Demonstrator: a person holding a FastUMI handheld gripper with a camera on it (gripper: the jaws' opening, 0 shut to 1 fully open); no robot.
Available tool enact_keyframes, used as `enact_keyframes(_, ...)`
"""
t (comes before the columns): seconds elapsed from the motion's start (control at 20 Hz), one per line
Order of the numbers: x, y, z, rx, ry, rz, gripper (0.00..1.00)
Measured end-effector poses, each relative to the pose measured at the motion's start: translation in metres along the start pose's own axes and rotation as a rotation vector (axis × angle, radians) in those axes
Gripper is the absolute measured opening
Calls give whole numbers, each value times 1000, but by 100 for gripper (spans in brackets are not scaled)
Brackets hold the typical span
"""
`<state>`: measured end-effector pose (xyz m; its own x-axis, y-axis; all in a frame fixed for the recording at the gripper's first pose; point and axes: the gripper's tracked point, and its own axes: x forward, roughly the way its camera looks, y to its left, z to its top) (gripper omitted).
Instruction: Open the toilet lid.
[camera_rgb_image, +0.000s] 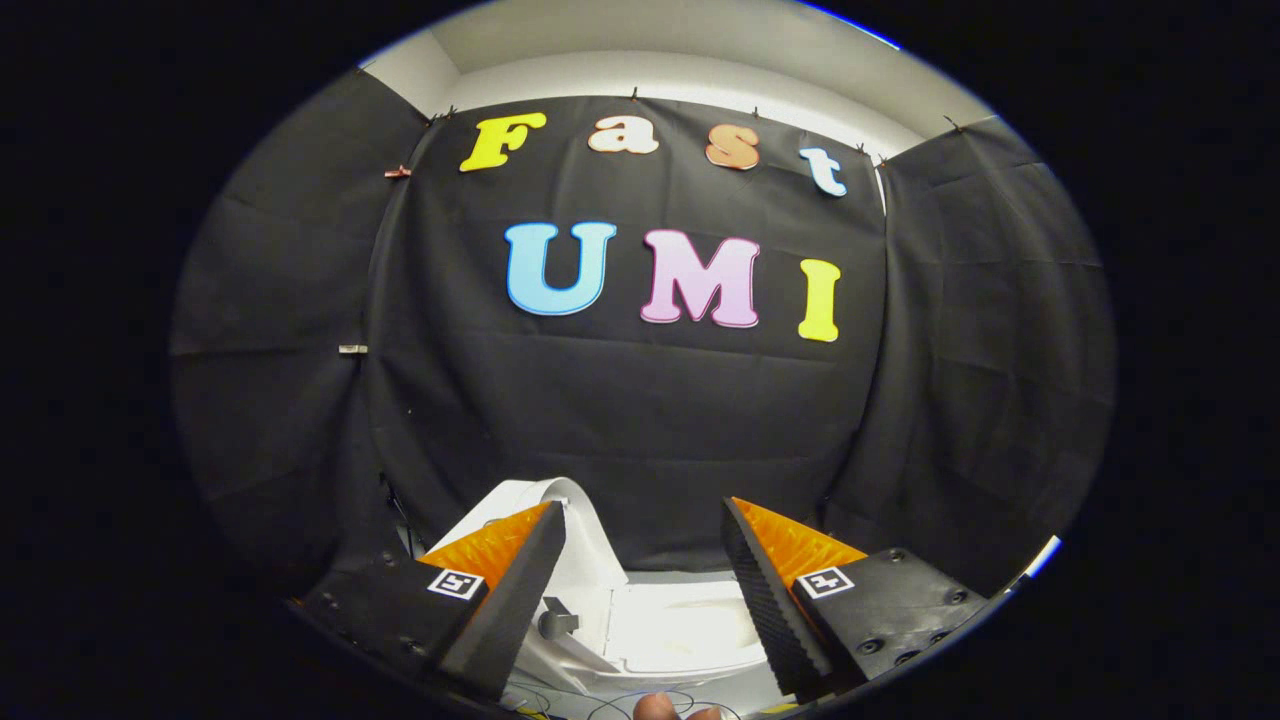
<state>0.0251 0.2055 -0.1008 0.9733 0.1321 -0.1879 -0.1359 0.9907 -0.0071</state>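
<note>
A small white toilet (680, 625) stands low down, just beyond my fingers and partly between them. Its white lid (580, 520) is raised and rises behind my left finger, leaning toward the black cloth wall. A dark hinge piece (556, 620) shows at the lid's base. The pale seat and bowl lie exposed beside the lid. My gripper (642, 510) is open, its orange-and-black fingers (770, 590) wide apart with nothing held. The left finger's tip is next to the lid's edge; I cannot tell whether they touch.
Black cloth walls (620, 420) close the booth on three sides right behind the toilet. A person's fingertip (655, 708) shows below the fingers. Thin wires (640, 700) lie on the surface in front of the toilet.
</note>
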Motion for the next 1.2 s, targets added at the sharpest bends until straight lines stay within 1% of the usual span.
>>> enact_keyframes(0.35, -25, -46, 40, 54, -43, -20, 98)
enact_keyframes(0.6, -40, -71, 61, 68, -83, -42, 97)
enact_keyframes(0.8, -42, -77, 66, 90, -89, -39, 97)
enact_keyframes(0.9, -44, -82, 66, 86, -88, -50, 97)
enact_keyframes(1.1, -44, -78, 66, 89, -83, -37, 97)
enact_keyframes(1.2, -45, -81, 69, 77, -94, -47, 97)
